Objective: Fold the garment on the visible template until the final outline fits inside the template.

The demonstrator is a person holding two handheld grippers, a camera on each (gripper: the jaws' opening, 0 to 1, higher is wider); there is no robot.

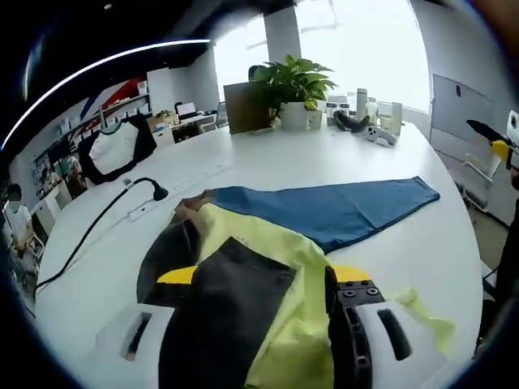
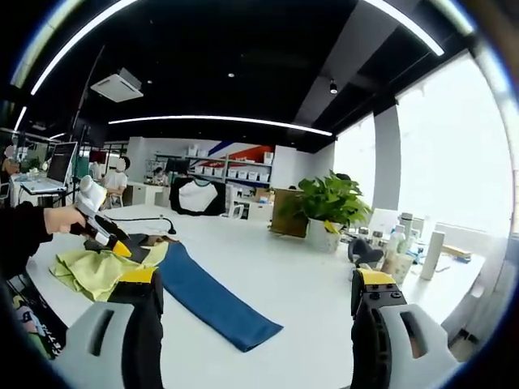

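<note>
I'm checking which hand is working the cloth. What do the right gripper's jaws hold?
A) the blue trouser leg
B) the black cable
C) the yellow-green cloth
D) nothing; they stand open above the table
D: in the right gripper view the right gripper shows bare white table between its parted jaws, while the left gripper pinches the yellow-green cloth.

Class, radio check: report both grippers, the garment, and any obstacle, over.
Left gripper shut on garment, yellow-green and black. Right gripper open, raised, holding nothing. Blue cloth spread flat on white table. Black cable lies beside the garment.
</note>
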